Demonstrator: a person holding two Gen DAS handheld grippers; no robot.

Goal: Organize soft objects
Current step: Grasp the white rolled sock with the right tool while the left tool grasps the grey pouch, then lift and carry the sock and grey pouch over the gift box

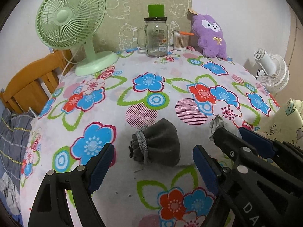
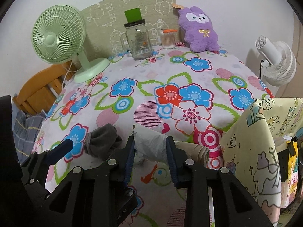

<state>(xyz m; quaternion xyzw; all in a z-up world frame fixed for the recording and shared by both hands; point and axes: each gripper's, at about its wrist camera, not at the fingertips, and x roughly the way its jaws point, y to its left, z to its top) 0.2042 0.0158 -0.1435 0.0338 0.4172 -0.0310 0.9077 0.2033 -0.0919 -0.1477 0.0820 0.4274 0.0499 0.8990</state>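
A grey drawstring pouch (image 1: 159, 143) lies on the floral tablecloth (image 1: 151, 94), between and just beyond the fingers of my open left gripper (image 1: 153, 162). It also shows in the right wrist view (image 2: 103, 143), to the left. My right gripper (image 2: 150, 151) is shut on a white crumpled soft bag (image 2: 151, 145); in the left wrist view the right gripper (image 1: 244, 138) sits right of the pouch with the bag (image 1: 219, 124) sticking out. A purple plush toy (image 1: 210, 36) leans at the table's back right, also seen in the right wrist view (image 2: 198, 30).
A green desk fan (image 1: 72, 26) stands back left. A glass jar (image 1: 156, 37) with a green block on top and a cotton-swab holder (image 1: 180, 40) stand at the back. A cartoon-print box (image 2: 261, 151) stands at right. A white fan (image 2: 274, 60) and a wooden chair (image 1: 32, 83) flank the table.
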